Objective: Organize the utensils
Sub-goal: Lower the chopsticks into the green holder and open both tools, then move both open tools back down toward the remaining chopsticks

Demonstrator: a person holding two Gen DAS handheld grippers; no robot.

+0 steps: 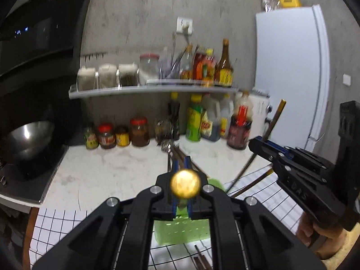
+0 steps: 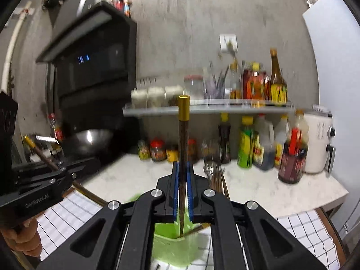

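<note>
Only from right wrist: rice cooker (image 2: 319, 141)

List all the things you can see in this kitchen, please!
Chopsticks held: two, dark with gold caps, one in the right tool, one in the left tool.
Holder: one, green, below the tools.
Loose utensils: several, on the white counter.
Bottles and jars: many, along the wall and on the grey shelf.
Wok: one, metal, on the stove.
Fridge: one, white.
Checked cloth: white with black lines.
Left tool: shut.
Right tool: shut.
</note>
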